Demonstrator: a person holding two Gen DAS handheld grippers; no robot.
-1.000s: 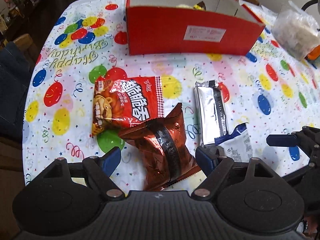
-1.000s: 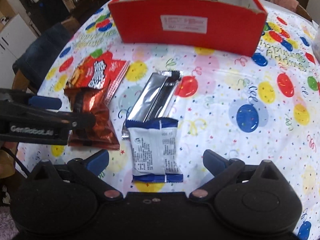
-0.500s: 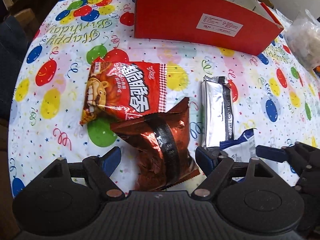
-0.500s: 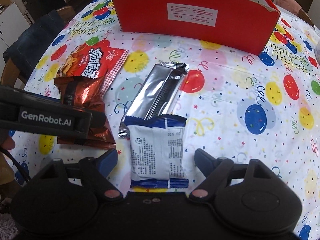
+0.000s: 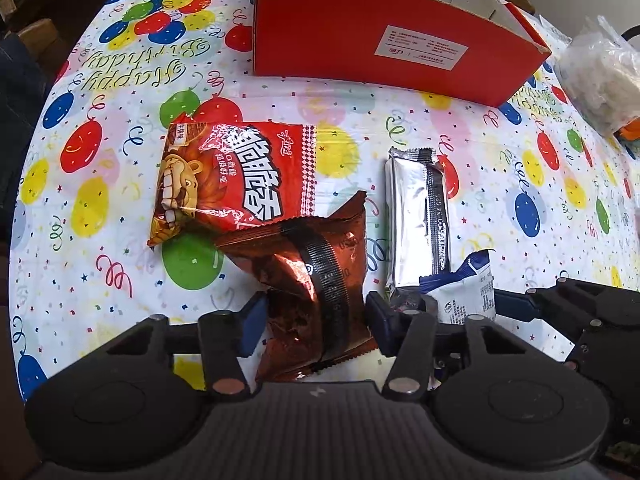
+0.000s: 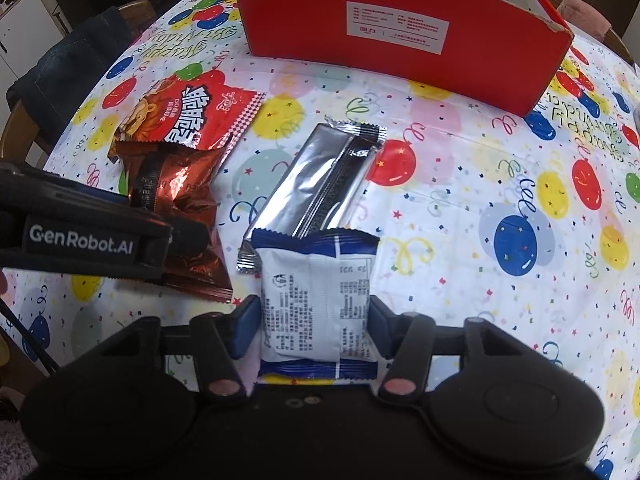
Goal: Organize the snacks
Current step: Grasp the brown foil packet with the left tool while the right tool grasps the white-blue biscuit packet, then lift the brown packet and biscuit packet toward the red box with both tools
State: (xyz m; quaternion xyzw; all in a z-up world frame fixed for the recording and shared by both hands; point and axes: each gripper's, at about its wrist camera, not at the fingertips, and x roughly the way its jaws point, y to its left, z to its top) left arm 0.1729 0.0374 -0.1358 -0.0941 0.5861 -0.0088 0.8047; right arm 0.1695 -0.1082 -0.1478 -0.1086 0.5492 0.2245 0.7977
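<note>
My left gripper (image 5: 316, 320) has its jaws closed in against both sides of a crinkled brown foil snack bag (image 5: 308, 276) lying on the table. My right gripper (image 6: 314, 330) has its jaws closed in against a white-and-blue snack packet (image 6: 316, 304). A silver bar packet (image 5: 416, 224) lies between them, its near end under the white-and-blue packet (image 5: 464, 296); it also shows in the right wrist view (image 6: 320, 188). A red chips bag with a lion (image 5: 236, 184) lies partly under the brown bag. A red cardboard box (image 5: 384, 40) stands open at the back.
The table wears a balloon-print birthday cloth (image 5: 120, 80). A clear plastic bag of white items (image 5: 600, 76) sits at the far right. A chair with dark clothing (image 6: 68, 64) stands at the left edge. The left gripper's body (image 6: 80, 236) crosses the right wrist view.
Both grippers have moved forward and down onto their packets, and both pairs of jaws have narrowed from wide open to touching the packets' sides.
</note>
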